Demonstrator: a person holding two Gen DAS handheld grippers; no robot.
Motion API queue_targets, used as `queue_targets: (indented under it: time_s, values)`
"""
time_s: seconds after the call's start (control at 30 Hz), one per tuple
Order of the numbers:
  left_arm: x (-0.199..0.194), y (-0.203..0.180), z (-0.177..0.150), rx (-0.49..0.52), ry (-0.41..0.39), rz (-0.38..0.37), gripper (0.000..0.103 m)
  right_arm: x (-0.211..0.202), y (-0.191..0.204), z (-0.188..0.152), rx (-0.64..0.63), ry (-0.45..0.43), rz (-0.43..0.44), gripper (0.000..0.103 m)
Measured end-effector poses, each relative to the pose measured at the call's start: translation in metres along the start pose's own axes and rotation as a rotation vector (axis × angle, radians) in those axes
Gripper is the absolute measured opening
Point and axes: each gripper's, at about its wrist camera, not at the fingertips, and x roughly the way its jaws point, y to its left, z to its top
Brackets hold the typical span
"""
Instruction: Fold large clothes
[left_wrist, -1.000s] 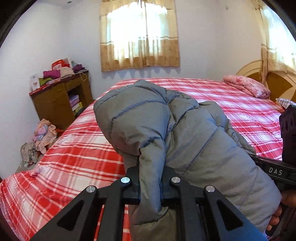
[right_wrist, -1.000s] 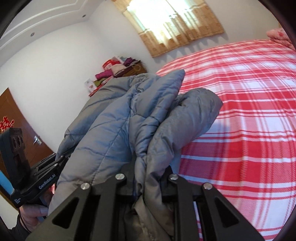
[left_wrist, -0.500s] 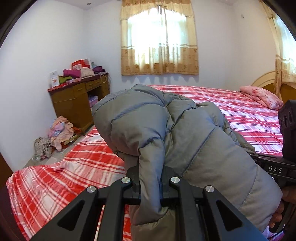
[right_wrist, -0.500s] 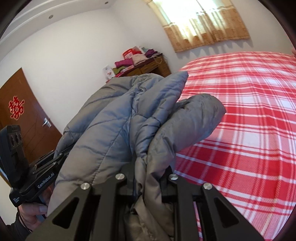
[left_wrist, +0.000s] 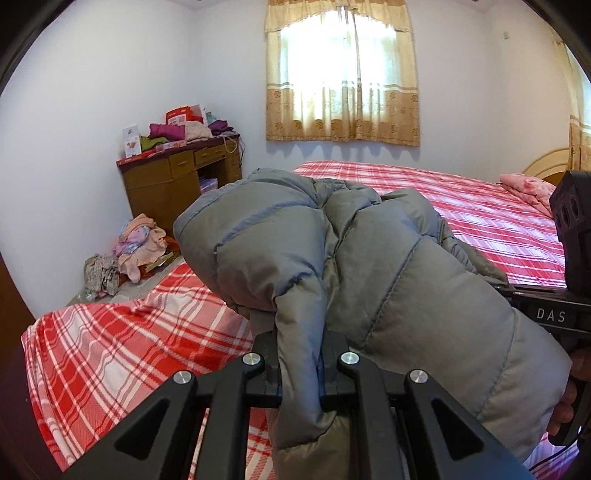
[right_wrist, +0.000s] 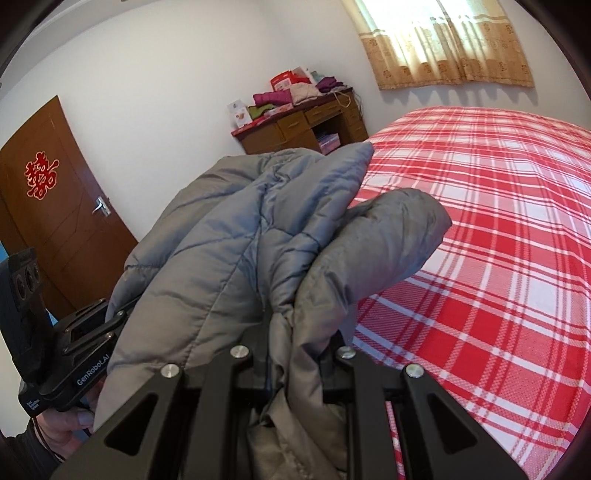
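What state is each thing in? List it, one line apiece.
Left tongs: shut on the grey puffer jacket.
Right tongs: shut on the same jacket.
Grey puffer jacket: bunched, held up above the bed.
Bed: plaid cover spread flat.
Door: closed.
Curtain: drawn.

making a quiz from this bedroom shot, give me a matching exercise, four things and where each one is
Things:
1 grey puffer jacket
2 pink pillow
3 loose clothes pile
4 folded purple garment

Places:
a on the floor by the desk
b on the desk top
c clamped in both grippers
d at the head of the bed

Pairs: 1-c, 2-d, 3-a, 4-b
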Motion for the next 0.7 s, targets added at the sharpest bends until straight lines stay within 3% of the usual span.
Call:
queue_targets:
  time_s: [0.33,0.6,0.7]
  values:
    - [0.017,0.019,-0.029,-0.005,0.047,0.044,0.015,0.023,-0.004,-0.010,0.001,0.065,-0.024,0.018]
    - [0.034,0.024,-0.050,-0.003,0.086,0.072,0.039,0.032,-0.021,-0.028,0.058,0.113,-0.036,0.019]
    - [0.038,0.026,-0.053,-0.006,0.089,0.095,0.059,0.034,-0.023,-0.031,0.064,0.121,-0.042,0.020]
